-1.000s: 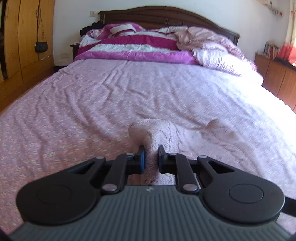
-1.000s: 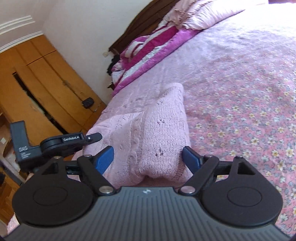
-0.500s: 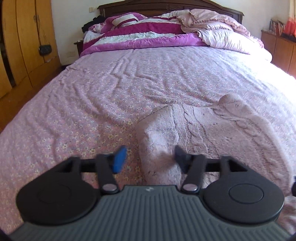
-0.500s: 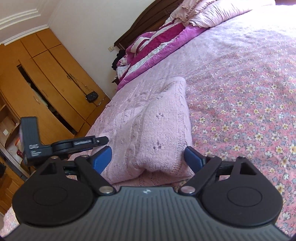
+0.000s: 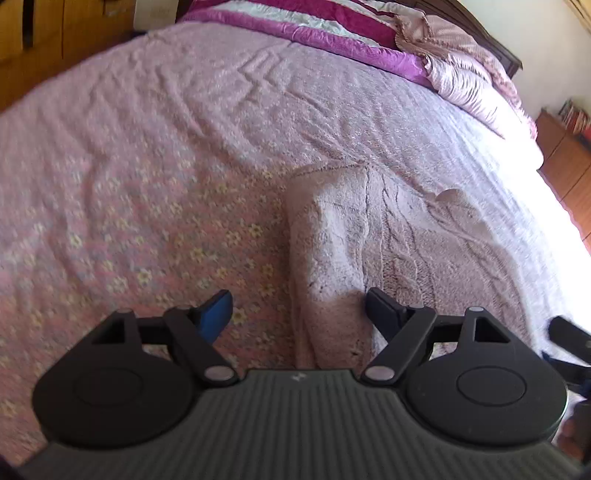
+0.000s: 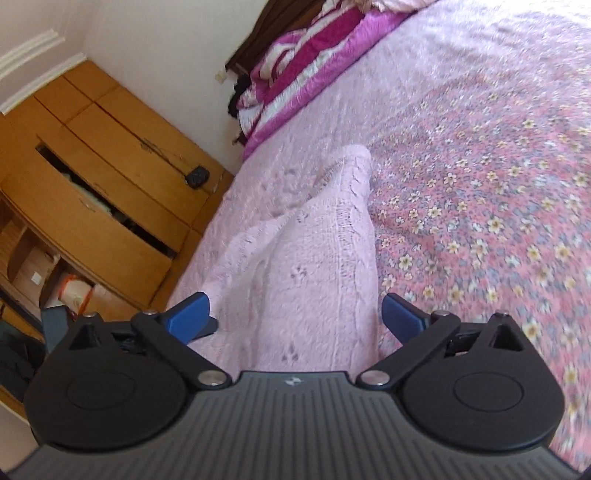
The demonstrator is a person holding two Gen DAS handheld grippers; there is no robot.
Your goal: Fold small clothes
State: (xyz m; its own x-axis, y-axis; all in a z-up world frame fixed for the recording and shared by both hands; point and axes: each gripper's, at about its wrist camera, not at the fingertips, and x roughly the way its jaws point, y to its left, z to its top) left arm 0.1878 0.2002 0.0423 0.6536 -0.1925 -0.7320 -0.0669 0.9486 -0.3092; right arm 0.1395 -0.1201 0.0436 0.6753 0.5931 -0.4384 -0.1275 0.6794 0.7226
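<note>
A pale pink knitted garment (image 5: pixel 369 236) lies partly folded on the flowered bedspread (image 5: pixel 129 206). My left gripper (image 5: pixel 297 306) hovers over its near left folded edge; its jaws are opening, and the knit lies between them without the pads pressing it. In the right wrist view the same garment (image 6: pixel 314 266) runs away from me as a folded strip. My right gripper (image 6: pixel 295 314) straddles its near end with jaws opening wide, the blue pads (image 6: pixel 400 317) clear of the cloth. Part of the right gripper (image 5: pixel 569 339) shows at the left view's right edge.
A magenta and white striped quilt (image 5: pixel 332 29) and pink bedding are heaped at the headboard. A wooden wardrobe (image 6: pixel 92 192) with a door ajar stands beside the bed, with a small black bag (image 6: pixel 197 176) hanging on it. A wooden cabinet (image 5: pixel 569 155) stands at the bed's other side.
The left gripper let go of the pinched knit and spread its jaws, tilting down toward the bed. The right gripper's jaws widened further around the folded strip, which now lies flat.
</note>
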